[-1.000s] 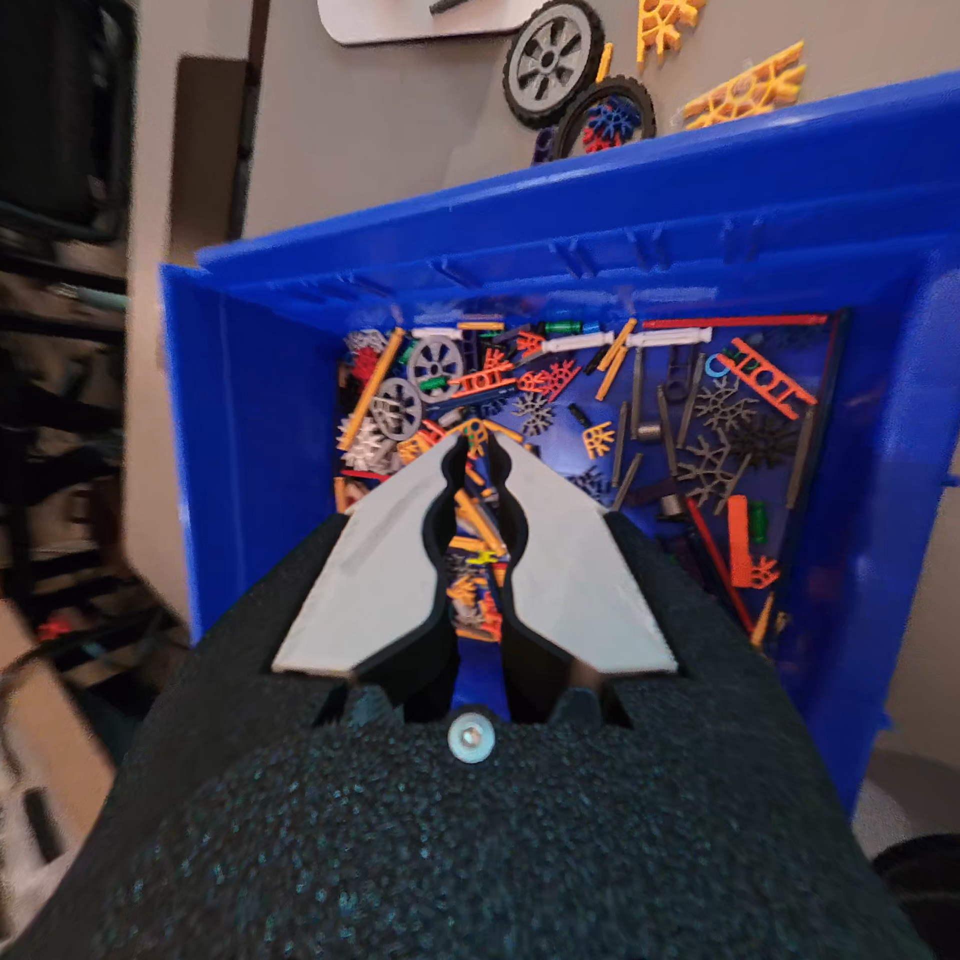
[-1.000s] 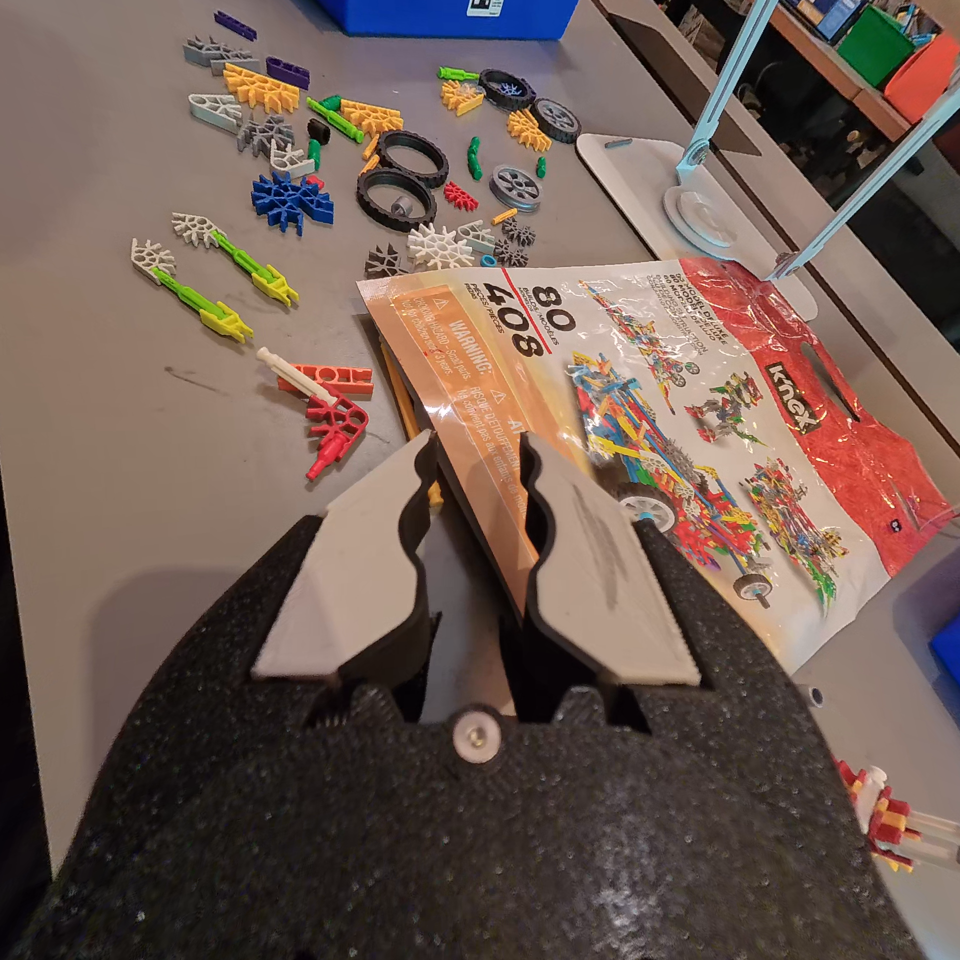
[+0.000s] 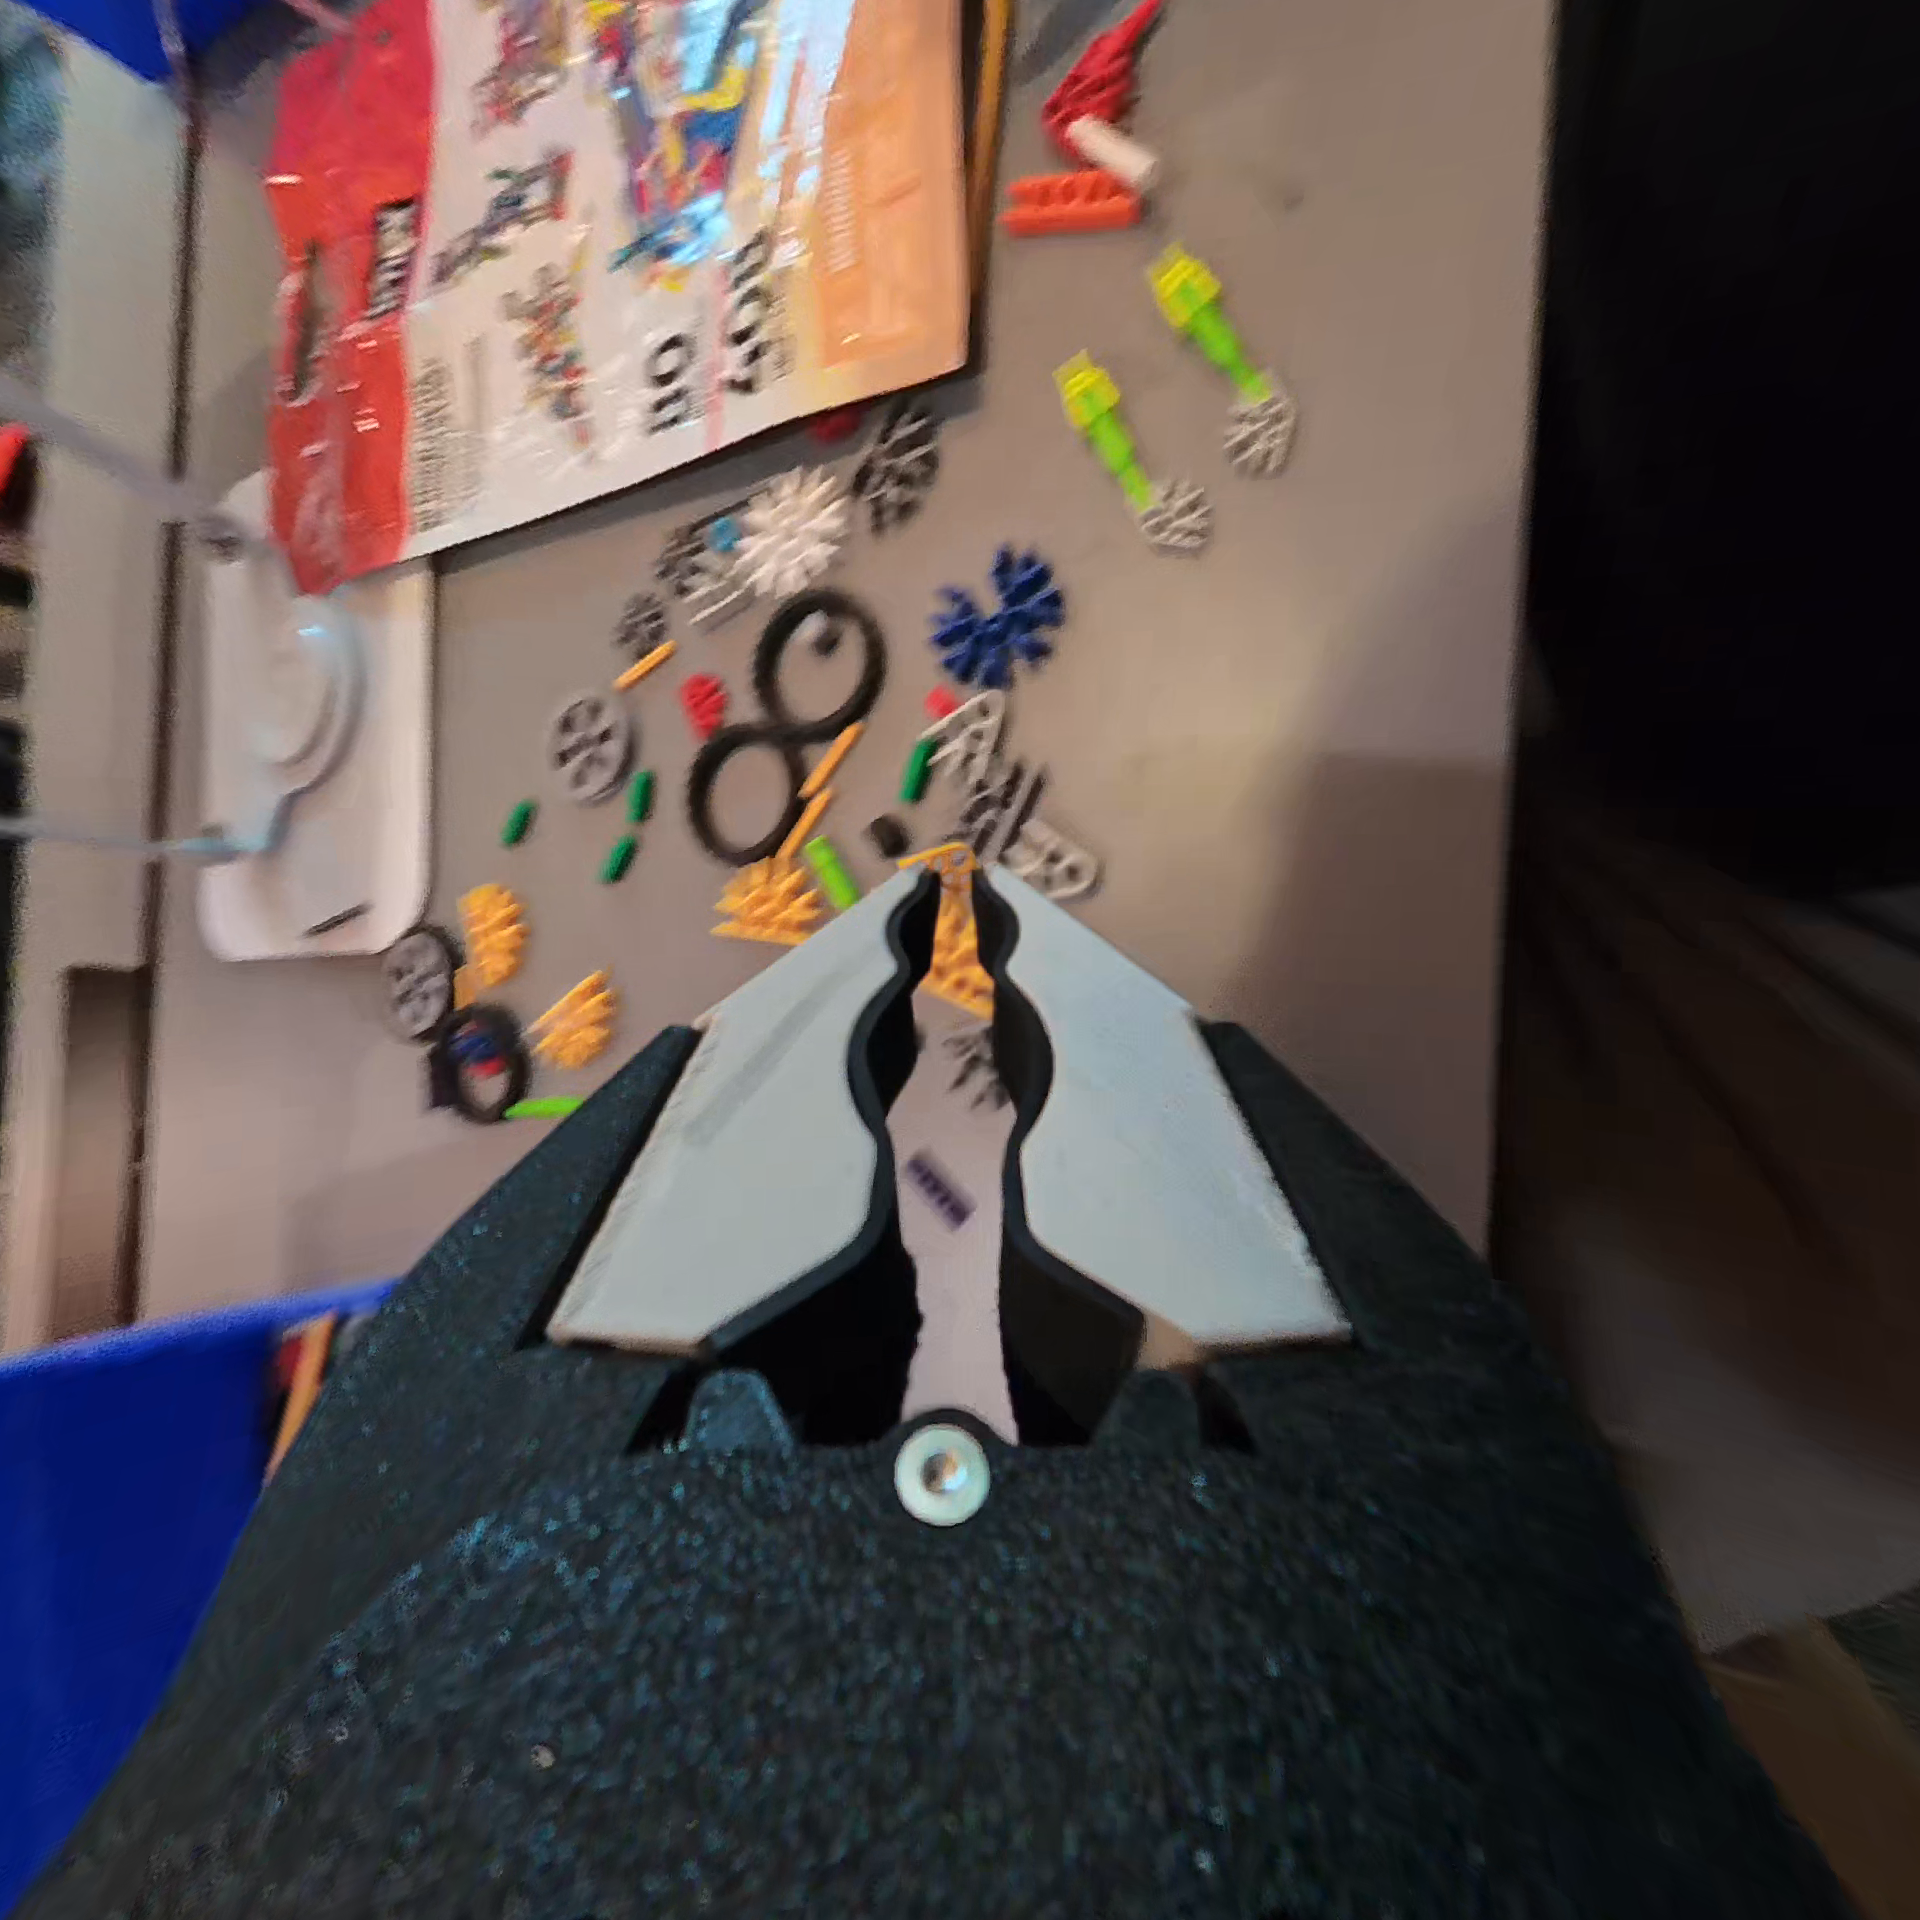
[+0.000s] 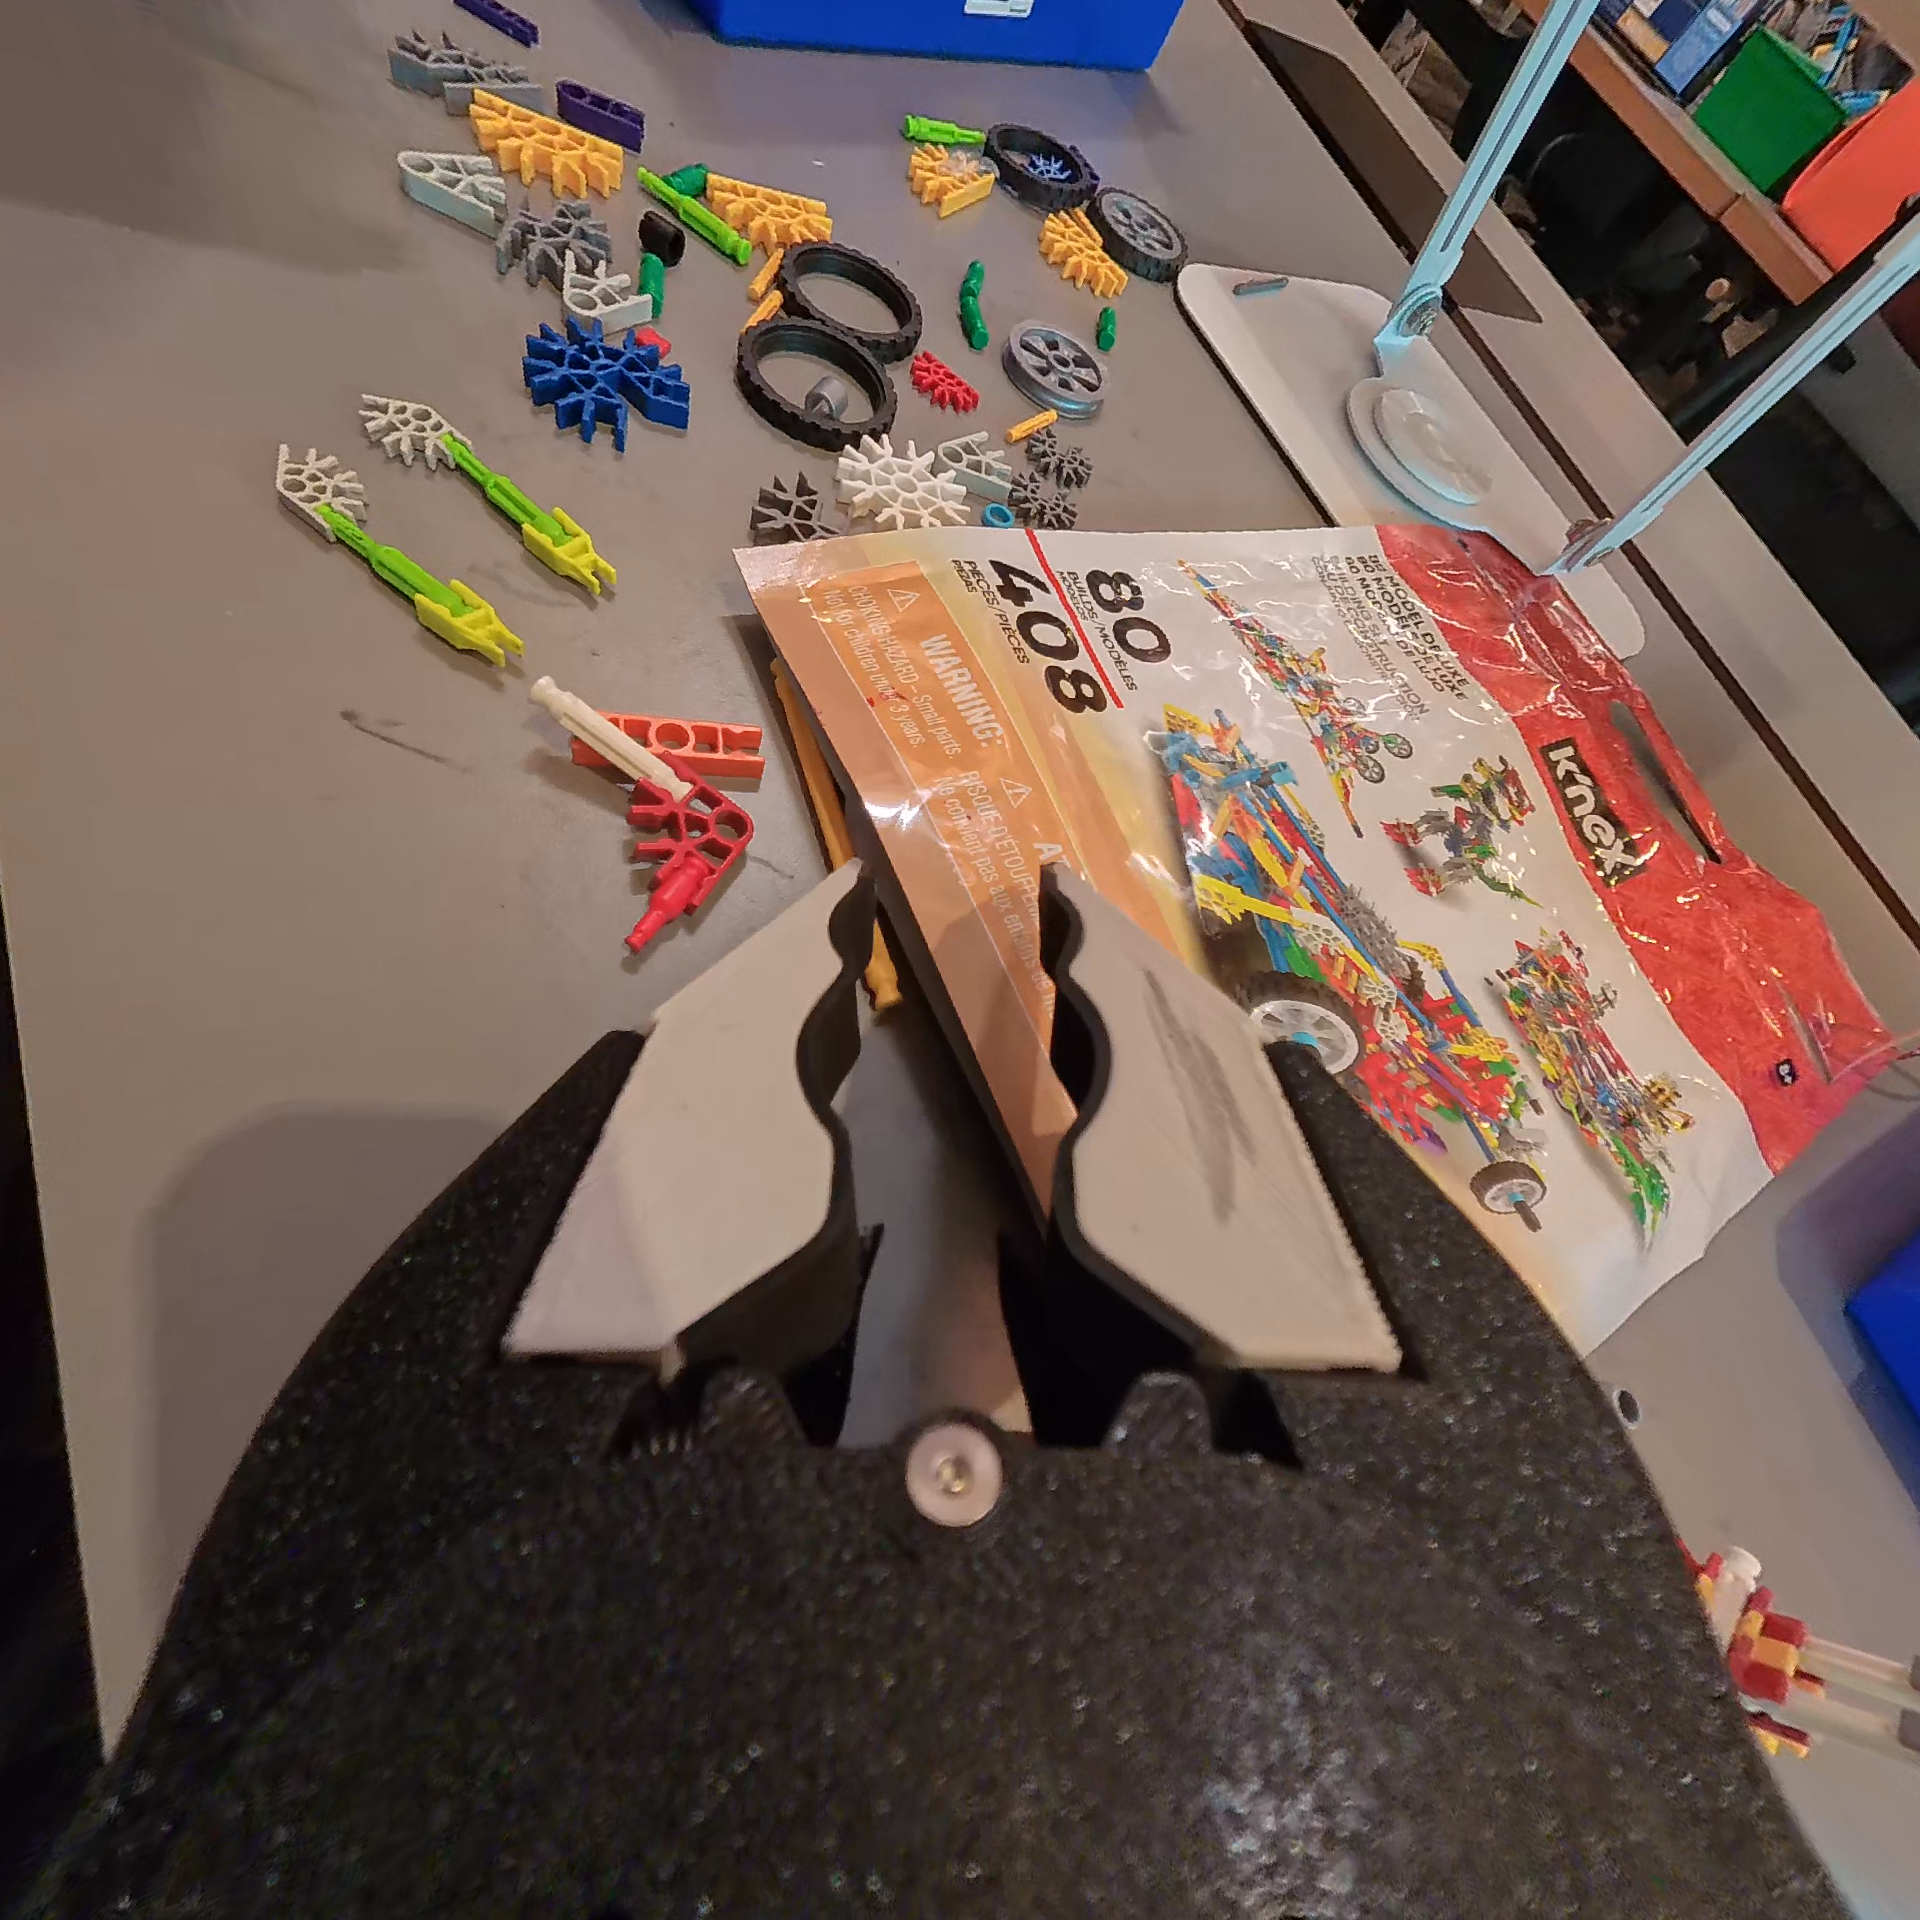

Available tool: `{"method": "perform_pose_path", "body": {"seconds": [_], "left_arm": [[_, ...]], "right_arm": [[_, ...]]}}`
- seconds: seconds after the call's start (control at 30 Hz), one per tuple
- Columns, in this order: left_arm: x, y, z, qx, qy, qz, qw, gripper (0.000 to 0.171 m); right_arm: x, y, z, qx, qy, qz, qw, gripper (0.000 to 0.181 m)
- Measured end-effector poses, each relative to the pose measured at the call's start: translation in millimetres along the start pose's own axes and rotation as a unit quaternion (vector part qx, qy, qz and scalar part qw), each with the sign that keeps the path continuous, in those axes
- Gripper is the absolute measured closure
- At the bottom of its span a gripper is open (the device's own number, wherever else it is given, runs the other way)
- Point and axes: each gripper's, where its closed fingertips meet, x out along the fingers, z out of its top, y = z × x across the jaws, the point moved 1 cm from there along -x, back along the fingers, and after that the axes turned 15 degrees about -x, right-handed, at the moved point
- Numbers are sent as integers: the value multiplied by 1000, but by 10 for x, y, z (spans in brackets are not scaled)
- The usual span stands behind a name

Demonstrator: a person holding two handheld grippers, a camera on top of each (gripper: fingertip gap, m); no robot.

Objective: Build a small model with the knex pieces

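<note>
My left gripper is shut on a yellow fan-shaped connector piece and holds it above the grey table, over loose building pieces. Just past its tips lie a grey connector, a yellow connector and two black tyres. My right gripper is open and empty, low over the near corner of a printed plastic bag. A yellow rod pokes out from under the bag beside its left finger. A red connector with a white rod lies to the left.
A blue bin sits at the lower left of the left wrist view and also shows in the right wrist view. A white lamp base stands behind the bag. Green rods with grey connectors and a blue connector lie nearby. The table edge is close. There is about 25 cm between the tips of the two grippers.
My left gripper has come out of the blue bin and swung over the table, now shut on a yellow connector. My right gripper has stayed in place, open.
</note>
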Motion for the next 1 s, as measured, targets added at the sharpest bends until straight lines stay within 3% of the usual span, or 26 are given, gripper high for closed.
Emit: {"method": "perform_pose_path", "body": {"seconds": [0.23, 0.57, 0.7, 0.8, 1.0], "left_arm": [[443, -335, -66, -26, -4, -40, 999, 169], [569, -286, -34, -126, -28, -34, 991, 171], [616, -326, -79, -126, -17, -30, 991, 170], [625, -324, -81, -123, -23, -19, 992, 150], [440, -231, -29, -125, -44, 7, 991, 139]], "right_arm": [[-16, -8, 14, 2, -7, -2, 1000, 151], [-19, -1, 21, 2, -10, 2, 1000, 151], [-23, -1, 25, 3, -12, 2, 1000, 151], [-28, -2, 31, 4, -15, 3, 1000, 151], [-51, -30, 30, 9, -21, -2, 1000, 151]]}}
